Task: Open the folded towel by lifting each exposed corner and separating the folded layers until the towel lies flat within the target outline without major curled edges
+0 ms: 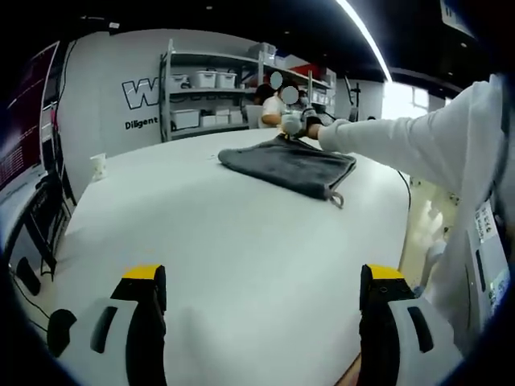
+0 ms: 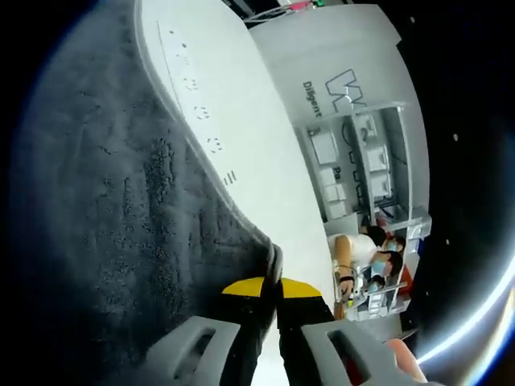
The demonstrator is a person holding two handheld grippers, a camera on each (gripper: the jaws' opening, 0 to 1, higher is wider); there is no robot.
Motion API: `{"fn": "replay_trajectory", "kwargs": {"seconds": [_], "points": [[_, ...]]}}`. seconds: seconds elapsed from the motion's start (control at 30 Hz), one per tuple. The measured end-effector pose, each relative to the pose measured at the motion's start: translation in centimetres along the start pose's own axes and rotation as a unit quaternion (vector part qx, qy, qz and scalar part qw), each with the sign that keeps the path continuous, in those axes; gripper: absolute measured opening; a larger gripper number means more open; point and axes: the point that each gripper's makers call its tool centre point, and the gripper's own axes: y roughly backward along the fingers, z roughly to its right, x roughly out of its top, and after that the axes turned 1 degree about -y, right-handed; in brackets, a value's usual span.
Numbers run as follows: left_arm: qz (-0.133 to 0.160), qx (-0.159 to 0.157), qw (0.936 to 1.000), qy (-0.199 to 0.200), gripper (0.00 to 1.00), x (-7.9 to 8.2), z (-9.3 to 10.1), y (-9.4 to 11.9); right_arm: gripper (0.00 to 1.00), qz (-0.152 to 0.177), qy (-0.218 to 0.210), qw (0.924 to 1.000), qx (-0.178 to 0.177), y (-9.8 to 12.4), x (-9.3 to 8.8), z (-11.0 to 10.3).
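A dark grey towel (image 1: 288,166) lies folded at the far side of the white table (image 1: 225,249), its edge pinched between the closed jaws of the right gripper (image 2: 269,301). Near the table's front, the left gripper (image 1: 261,277) hovers, jaws wide apart.

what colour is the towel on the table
Dark grey towel, plain with no pattern; clearest in the left gripper view.

Even, bright indoor lighting from a ceiling light strip (image 1: 366,36), also visible as a glaring arc (image 2: 471,322) in the right gripper view. Table (image 1: 241,241) shows soft shadows only. Fisheye bending grows toward the edges; close towel (image 2: 105,225) slightly soft.
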Motion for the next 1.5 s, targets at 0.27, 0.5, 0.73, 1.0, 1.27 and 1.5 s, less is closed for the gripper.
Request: {"fn": "replay_trajectory", "kwargs": {"seconds": [0.27, 0.5, 0.73, 1.0, 1.27, 1.5], "points": [[0.001, 0.003, 1.0000, 0.003, 0.99, 0.1, -0.4, 0.2, 0.07, -0.013, -0.032, 0.9994, -0.003, -0.6, -0.2, 0.5], [-0.004, 0.007, 0.9999, 0.009, 0.99, 0.1, -0.7, 0.5, 0.19, -0.015, -0.095, 0.9953, 0.004, 0.3, -0.8, 1.2], [-0.001, 0.006, 1.0000, 0.003, 0.99, 0.4, -0.4, 0.7, 0.26, 0.008, -0.191, 0.9815, 0.011, 2.2, -1.1, 2.7], [0.006, 0.009, 0.9999, -0.003, 0.99, 1.0, 0.0, 1.3, 0.25, 0.067, -0.274, 0.9595, 0.009, 6.6, -1.1, 4.6], [0.010, 0.010, 0.9999, -0.007, 0.99, 1.3, 0.2, 1.5, 0.30, 0.131, -0.291, 0.9470, 0.033, 12.7, -1.3, 4.6], [0.009, 0.009, 0.9999, -0.008, 0.99, 1.6, 0.5, 1.3, 0.34, 0.207, -0.329, 0.9189, 0.065, 18.7, 0.9, 5.0]]}}
